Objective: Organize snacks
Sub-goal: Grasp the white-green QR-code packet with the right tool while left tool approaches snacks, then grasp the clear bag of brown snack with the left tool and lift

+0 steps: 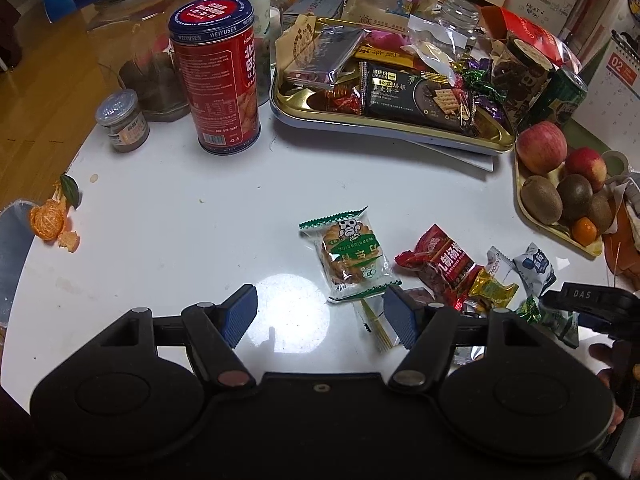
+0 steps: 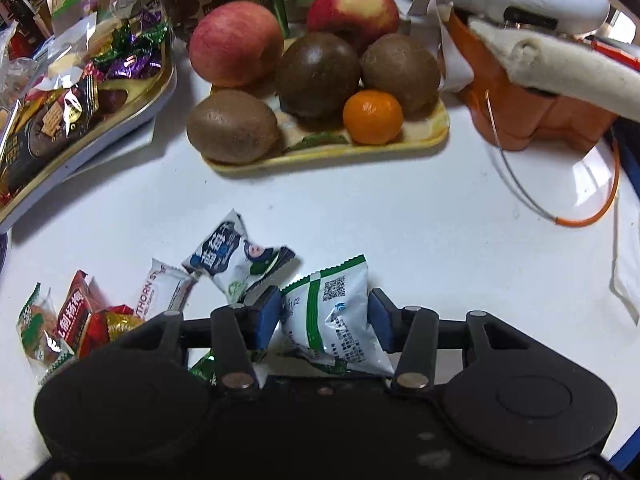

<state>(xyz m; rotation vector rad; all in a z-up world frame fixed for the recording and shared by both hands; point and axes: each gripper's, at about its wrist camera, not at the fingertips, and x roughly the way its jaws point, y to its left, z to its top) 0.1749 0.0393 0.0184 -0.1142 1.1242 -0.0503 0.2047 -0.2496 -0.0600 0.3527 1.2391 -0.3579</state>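
Observation:
My left gripper (image 1: 320, 314) is open and empty, low over the white table (image 1: 180, 220). A green-and-clear biscuit packet (image 1: 350, 256) lies just ahead of its right finger. A red plum packet (image 1: 444, 264), a gold candy (image 1: 494, 286) and a white-blue packet (image 1: 534, 262) lie to the right. My right gripper (image 2: 324, 316) has its blue pads on both sides of a white-and-green snack packet (image 2: 334, 316). A blue-white packet (image 2: 236, 260) lies beside it. The gold snack tray (image 1: 320, 102) holds several packets.
A yellow fruit tray (image 2: 400, 144) carries apples, kiwis and a mandarin. A red tin (image 1: 218, 76) and a small jar (image 1: 124, 120) stand at the left. Orange peel (image 1: 50, 220) lies at the table's left edge. An orange object (image 2: 536, 112) with a wire loop sits at the right.

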